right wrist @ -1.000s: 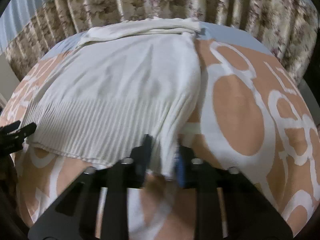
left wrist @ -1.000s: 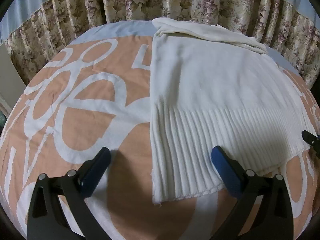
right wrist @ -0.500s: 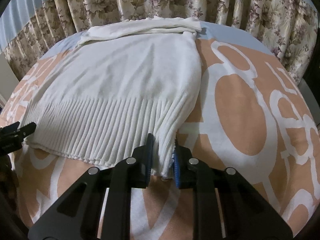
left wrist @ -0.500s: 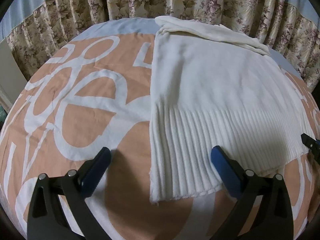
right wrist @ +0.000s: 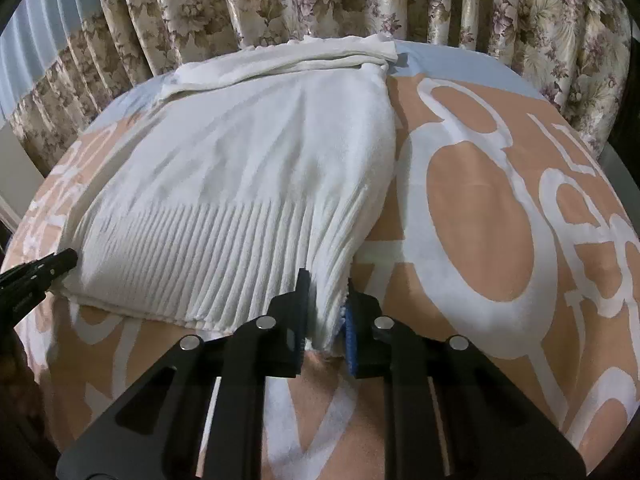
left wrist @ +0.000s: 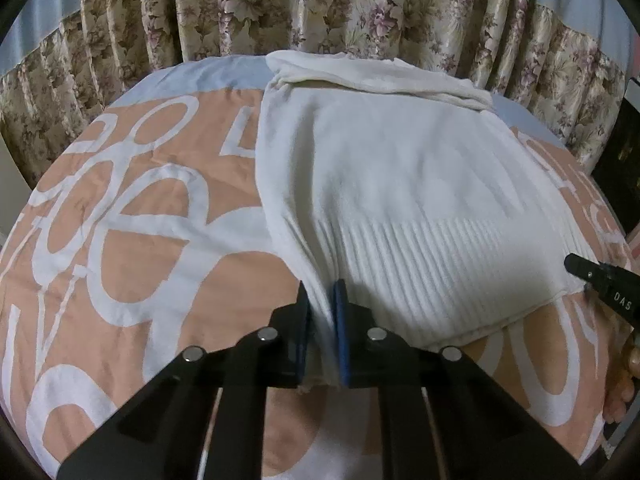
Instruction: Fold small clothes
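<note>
A white knit sweater with a ribbed hem lies flat on the orange and white bedspread; its far end is folded over. It also shows in the right wrist view. My left gripper is shut on the sweater's near left hem corner. My right gripper is shut on the near right hem corner. Each gripper's tip shows at the edge of the other's view, the right gripper and the left gripper.
Floral curtains hang close behind the bed's far edge. Bare bedspread lies left of the sweater in the left wrist view and right of the sweater in the right wrist view. A dark object stands at the right.
My left gripper was open around the left hem corner and has shut on it, bunching the cloth. My right gripper has stayed shut on the right corner.
</note>
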`<action>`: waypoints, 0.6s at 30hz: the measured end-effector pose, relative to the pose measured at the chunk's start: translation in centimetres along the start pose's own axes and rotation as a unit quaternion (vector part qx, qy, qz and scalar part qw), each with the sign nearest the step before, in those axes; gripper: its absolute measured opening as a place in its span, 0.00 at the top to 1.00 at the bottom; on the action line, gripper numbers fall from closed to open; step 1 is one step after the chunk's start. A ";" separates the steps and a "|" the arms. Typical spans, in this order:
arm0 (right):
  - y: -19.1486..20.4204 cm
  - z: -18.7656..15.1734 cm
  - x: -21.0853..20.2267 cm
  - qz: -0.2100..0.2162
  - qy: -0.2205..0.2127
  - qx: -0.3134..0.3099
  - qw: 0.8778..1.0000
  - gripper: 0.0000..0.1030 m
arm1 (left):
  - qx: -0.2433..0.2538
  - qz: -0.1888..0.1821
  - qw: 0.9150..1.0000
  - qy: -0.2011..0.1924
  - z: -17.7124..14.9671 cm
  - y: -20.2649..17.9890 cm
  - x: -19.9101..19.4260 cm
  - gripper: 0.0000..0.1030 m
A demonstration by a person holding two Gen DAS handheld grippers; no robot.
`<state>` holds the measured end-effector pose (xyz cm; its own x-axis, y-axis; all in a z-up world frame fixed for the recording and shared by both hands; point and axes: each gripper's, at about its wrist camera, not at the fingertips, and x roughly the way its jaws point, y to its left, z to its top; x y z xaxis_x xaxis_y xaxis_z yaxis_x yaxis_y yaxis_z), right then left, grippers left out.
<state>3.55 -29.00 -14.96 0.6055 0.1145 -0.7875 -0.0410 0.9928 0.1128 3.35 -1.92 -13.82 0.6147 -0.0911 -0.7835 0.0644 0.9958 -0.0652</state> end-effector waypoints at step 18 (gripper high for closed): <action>0.9 -2.9 -5.8 0.025 -0.008 -0.019 0.999 0.88 | 0.015 -0.008 1.000 0.005 -2.6 1.1 -5.1 0.90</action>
<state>-2.34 -28.68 -12.07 0.6140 0.1643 -0.7720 -0.1025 0.9864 0.1284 -1.78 -0.33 -11.48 0.6052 -0.1063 -0.7889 0.0980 0.9935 -0.0587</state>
